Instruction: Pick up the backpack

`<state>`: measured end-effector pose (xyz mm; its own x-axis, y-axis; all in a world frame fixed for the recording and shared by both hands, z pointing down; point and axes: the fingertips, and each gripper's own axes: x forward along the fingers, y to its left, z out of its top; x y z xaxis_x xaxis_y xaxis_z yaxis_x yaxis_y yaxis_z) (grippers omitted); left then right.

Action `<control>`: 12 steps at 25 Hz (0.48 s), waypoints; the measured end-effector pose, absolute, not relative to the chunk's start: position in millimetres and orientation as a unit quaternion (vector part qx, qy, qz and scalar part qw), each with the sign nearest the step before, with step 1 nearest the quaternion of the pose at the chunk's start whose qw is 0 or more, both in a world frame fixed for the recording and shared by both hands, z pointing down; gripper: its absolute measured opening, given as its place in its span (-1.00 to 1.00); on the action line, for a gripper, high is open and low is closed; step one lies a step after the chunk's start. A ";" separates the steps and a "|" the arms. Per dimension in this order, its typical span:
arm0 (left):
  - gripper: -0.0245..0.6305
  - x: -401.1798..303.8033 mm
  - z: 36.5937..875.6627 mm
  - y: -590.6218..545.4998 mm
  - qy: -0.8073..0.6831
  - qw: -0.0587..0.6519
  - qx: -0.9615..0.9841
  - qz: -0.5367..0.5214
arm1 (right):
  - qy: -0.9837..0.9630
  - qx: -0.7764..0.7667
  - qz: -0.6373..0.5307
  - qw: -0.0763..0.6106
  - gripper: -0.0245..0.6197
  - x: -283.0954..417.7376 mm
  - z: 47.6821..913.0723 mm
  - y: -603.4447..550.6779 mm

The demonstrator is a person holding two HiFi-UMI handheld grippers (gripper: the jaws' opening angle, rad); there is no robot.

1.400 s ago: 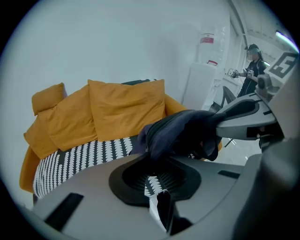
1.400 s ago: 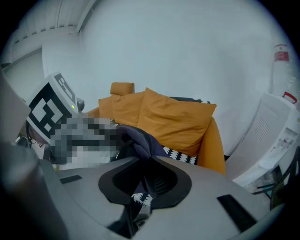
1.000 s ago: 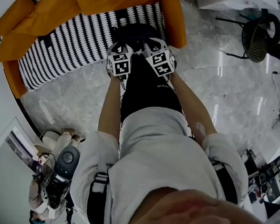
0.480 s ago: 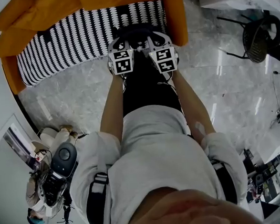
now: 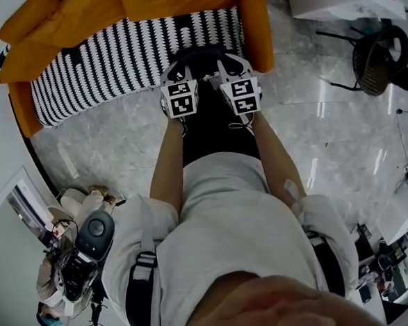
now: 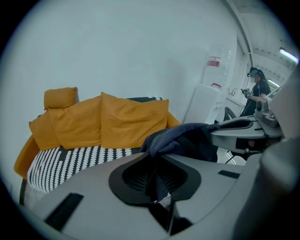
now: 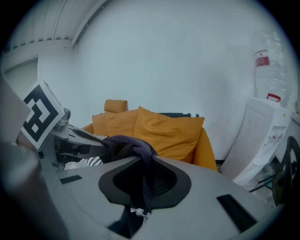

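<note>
The backpack (image 5: 213, 120) is dark navy and hangs between my forearms in front of the sofa. My left gripper (image 5: 177, 71) and right gripper (image 5: 229, 64) stand side by side at its top, each shut on a fold of its fabric. In the left gripper view the jaws of the left gripper (image 6: 157, 158) pinch a dark strap of the backpack (image 6: 180, 137), which bunches up just beyond them. In the right gripper view the right gripper (image 7: 144, 161) clamps a bunched fold of the backpack (image 7: 133, 144). The backpack's lower part is hidden by my body.
An orange sofa (image 5: 130, 4) with a black-and-white patterned seat (image 5: 106, 64) stands just ahead, with orange cushions (image 6: 126, 119) on it. A black chair (image 5: 377, 52) and white cabinet (image 7: 265, 136) are at the right. Gear lies on the floor at lower left (image 5: 85, 254). Another person (image 6: 257, 91) stands far off.
Both grippers have risen together with the backpack in them, and the bag's top has lifted towards the sofa seat. Neither grip has changed.
</note>
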<state>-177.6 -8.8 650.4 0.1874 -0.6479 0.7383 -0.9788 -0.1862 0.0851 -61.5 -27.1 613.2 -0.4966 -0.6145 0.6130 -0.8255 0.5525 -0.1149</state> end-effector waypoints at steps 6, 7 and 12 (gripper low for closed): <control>-0.76 -173.6 611.3 -13.7 -0.576 0.265 0.724 0.271 | -0.842 0.438 0.188 0.251 -0.72 -57.9 582.5 -26.4; -0.76 -172.9 602.4 -14.3 -0.579 0.262 0.725 0.266 | -0.842 0.440 0.189 0.248 -0.72 -57.9 575.1 -26.4; -0.76 -167.5 563.6 -18.4 -0.593 0.239 0.730 0.244 | -0.845 0.449 0.171 0.234 -0.72 -53.7 535.0 -29.8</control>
